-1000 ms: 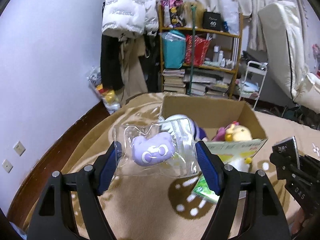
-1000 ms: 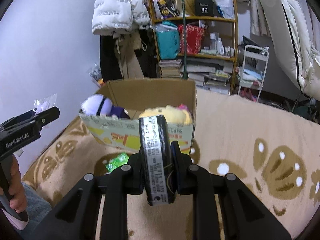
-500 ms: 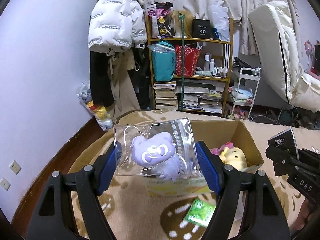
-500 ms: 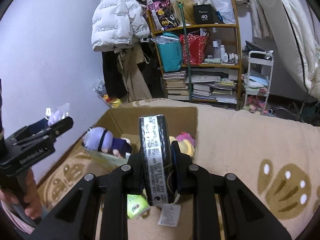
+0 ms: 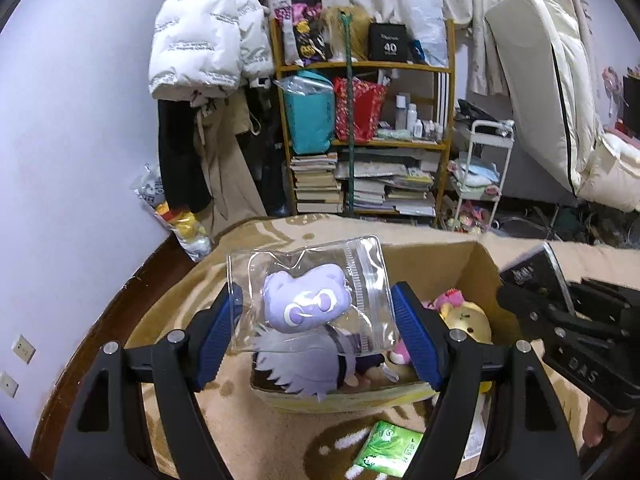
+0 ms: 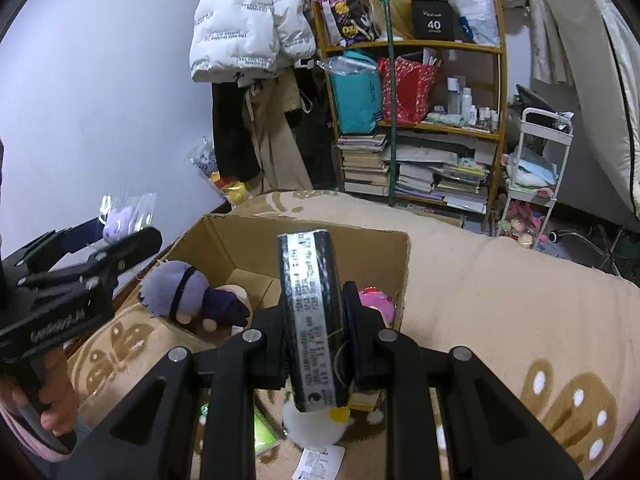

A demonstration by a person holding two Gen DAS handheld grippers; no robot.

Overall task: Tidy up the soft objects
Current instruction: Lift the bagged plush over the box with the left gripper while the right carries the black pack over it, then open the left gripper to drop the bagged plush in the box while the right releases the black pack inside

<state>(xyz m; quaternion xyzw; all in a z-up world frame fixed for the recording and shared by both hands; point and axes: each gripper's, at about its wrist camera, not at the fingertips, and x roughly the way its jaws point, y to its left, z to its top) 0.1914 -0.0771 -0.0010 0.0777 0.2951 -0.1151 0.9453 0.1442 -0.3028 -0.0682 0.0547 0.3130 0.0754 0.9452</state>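
Behind our hands we see a messy room with a bookshelf [image 5: 362, 140] and a white puffy coat [image 5: 204, 44] on the wall. Below us is a bed with a tan blanket [image 6: 500, 292], and a cardboard box [image 6: 304, 244] sits on it.

Our left hand-held gripper [image 5: 318, 330] is about half open, and its blue pads press the two sides of a clear zip bag [image 5: 308, 292]. A little purple soft toy [image 5: 306, 302] is inside the bag. We think we hold it by the sides so it hangs flat and does not slip. It is up in the air, just above the box.

Our right hand-held gripper [image 6: 316, 340] is squeezed tight on a thin dark packet with a label [image 6: 310, 312]. A white fluffy thing [image 6: 316, 424] pokes out under it. This one is also over the box.

Both hand-held grippers tip down toward the box. More soft toys already lie in the box, under and past our fingers, so we think these two go in next. A green packet [image 5: 386, 450] lies on the blanket, under the left hand-held gripper and outside the box.
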